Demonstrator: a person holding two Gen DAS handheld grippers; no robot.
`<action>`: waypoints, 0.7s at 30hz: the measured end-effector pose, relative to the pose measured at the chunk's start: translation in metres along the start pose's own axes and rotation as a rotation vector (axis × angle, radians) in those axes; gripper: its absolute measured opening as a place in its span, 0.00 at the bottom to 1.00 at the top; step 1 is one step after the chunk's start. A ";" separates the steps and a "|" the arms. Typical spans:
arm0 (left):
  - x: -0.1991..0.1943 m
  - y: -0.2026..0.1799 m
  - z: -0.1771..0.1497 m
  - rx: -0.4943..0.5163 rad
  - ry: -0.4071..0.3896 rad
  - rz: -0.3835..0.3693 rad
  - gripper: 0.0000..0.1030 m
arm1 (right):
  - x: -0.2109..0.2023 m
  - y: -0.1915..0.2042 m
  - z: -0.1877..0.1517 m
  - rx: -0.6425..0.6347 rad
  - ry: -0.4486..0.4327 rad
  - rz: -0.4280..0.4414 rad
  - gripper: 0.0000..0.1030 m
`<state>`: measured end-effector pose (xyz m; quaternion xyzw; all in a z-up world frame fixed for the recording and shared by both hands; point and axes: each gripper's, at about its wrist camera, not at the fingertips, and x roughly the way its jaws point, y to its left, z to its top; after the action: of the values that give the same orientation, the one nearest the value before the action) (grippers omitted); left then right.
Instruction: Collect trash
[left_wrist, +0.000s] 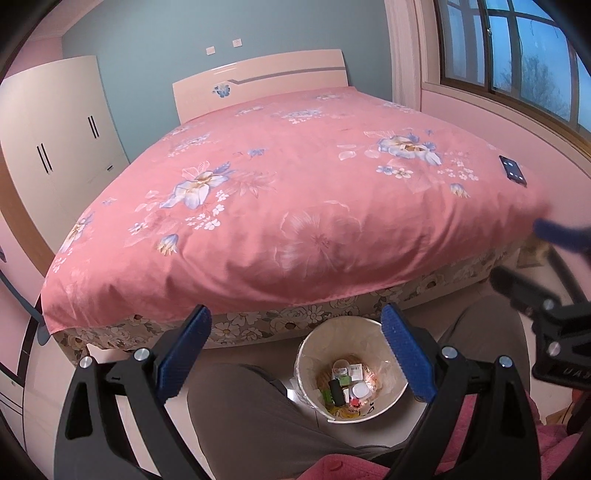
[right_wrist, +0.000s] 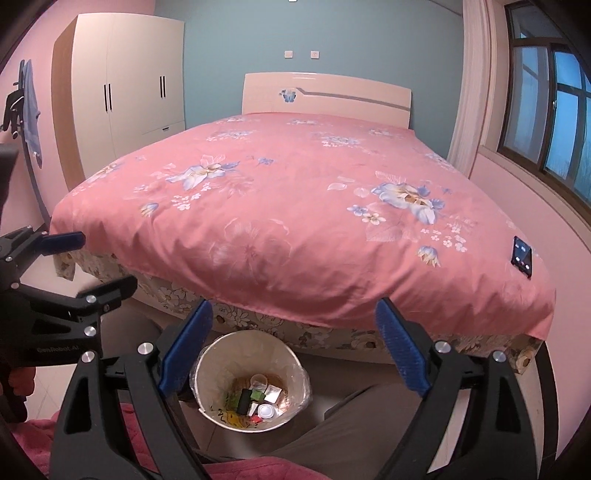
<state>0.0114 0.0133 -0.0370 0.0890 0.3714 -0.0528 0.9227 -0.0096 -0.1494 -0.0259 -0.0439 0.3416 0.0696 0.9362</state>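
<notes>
A round white trash bin (left_wrist: 310, 354) (right_wrist: 295, 363) with a clear liner stands on the floor at the foot of the bed. It holds several pieces of trash (left_wrist: 347, 387) (right_wrist: 258, 395): small boxes, cups, wrappers. My left gripper (left_wrist: 295, 343) is open and empty, held above and in front of the bin. My right gripper (right_wrist: 293, 332) is open and empty, also above the bin. Each gripper shows at the edge of the other's view: the right one (left_wrist: 546, 258) and the left one (right_wrist: 74, 266).
A bed with a pink floral cover (left_wrist: 295, 184) (right_wrist: 295, 206) fills the middle. A dark phone (left_wrist: 512, 169) (right_wrist: 522, 256) lies near its right corner. A white wardrobe (right_wrist: 125, 81) stands left, a window (right_wrist: 546, 110) right. The person's knees (left_wrist: 251, 413) flank the bin.
</notes>
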 end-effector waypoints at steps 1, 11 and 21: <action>-0.001 0.001 0.000 -0.004 -0.004 0.002 0.92 | 0.001 0.001 -0.002 0.002 0.004 0.002 0.85; -0.005 0.002 0.000 -0.008 -0.011 0.004 0.92 | 0.003 -0.002 -0.004 0.029 0.018 0.019 0.85; -0.006 0.002 0.001 -0.002 -0.024 0.019 0.92 | 0.002 -0.002 -0.005 0.031 0.014 0.020 0.85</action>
<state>0.0074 0.0153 -0.0319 0.0909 0.3595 -0.0447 0.9276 -0.0107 -0.1520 -0.0308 -0.0266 0.3497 0.0733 0.9336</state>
